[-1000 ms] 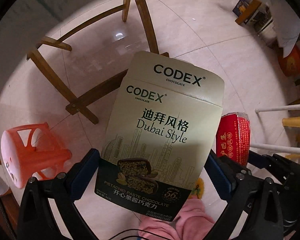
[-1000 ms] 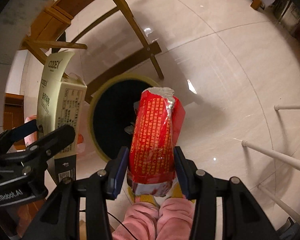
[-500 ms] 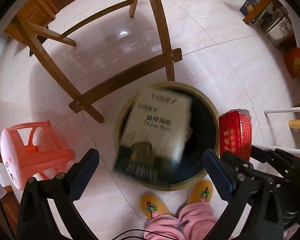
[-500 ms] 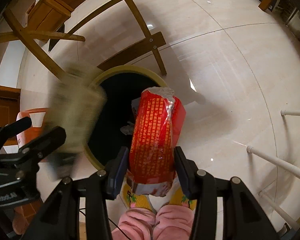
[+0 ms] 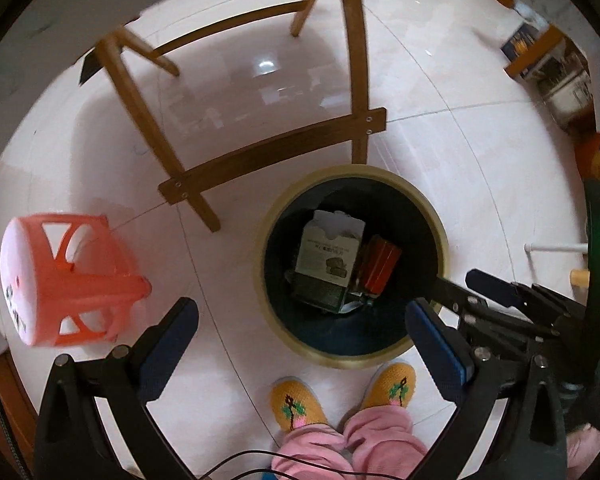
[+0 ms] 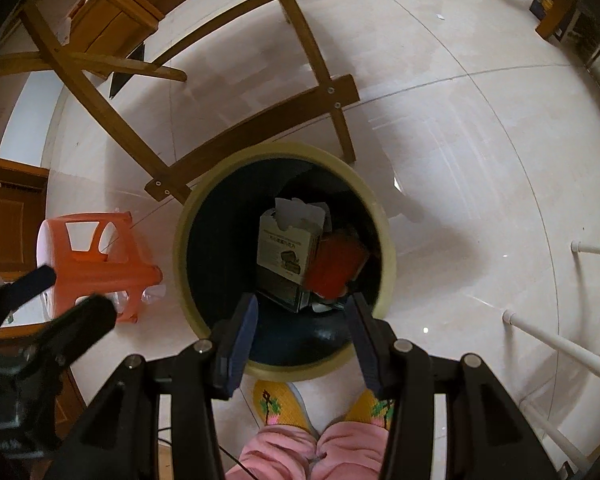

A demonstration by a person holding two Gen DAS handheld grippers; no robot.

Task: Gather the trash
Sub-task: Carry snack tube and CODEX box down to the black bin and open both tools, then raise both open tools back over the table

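Observation:
A round bin with a pale rim (image 5: 440, 224) (image 6: 388, 240) stands on the tiled floor below both grippers. Inside it lie the cream chocolate box (image 5: 328, 252) (image 6: 288, 248) and the red packet (image 5: 378, 270) (image 6: 336, 268), side by side. My left gripper (image 5: 300, 332) is open and empty above the bin's near edge. My right gripper (image 6: 302, 320) is open and empty, directly over the bin; it also shows at the right of the left wrist view (image 5: 500, 292).
A wooden chair frame (image 5: 268, 152) (image 6: 252, 136) stands just behind the bin. An orange plastic stool (image 5: 68, 276) (image 6: 96, 264) lies on its side to the left. The person's yellow slippers (image 5: 296, 404) stand at the bin's near edge. White rails (image 6: 560, 336) run at the right.
The left gripper let go of the chocolate box, which fell into the bin. The right gripper then opened and the red packet dropped in beside it.

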